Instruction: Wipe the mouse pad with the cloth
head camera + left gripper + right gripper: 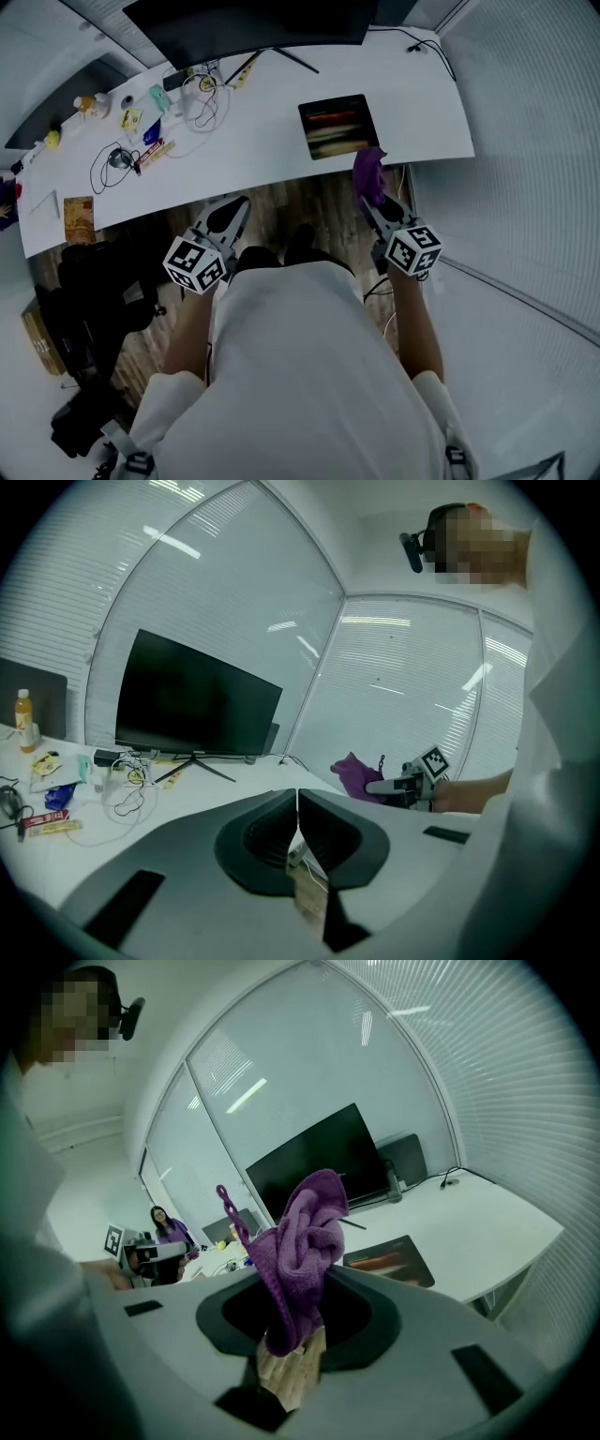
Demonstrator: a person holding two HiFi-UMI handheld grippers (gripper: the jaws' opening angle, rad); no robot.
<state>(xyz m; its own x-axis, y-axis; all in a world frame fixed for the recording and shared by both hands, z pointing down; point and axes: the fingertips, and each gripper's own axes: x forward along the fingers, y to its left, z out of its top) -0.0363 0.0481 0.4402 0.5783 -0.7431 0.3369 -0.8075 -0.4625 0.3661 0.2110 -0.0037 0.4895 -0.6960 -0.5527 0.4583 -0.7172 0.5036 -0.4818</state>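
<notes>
My right hand-held gripper (375, 208) gripped cloth (368, 172); mouse pad (337, 126) lay near, 11 o'clock; left hand-held gripper (230, 217) closed, empty, farther.

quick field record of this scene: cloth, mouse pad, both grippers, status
cloth: purple, bunched, in right gripper's jaws
mouse pad: dark, flat on white desk, near its front edge
right gripper: shut on cloth, short of the desk
left gripper: jaws together, empty
status: cloth not yet touching pad

Purple cloth (302, 1241) between right gripper (292, 1309) jaws
</notes>
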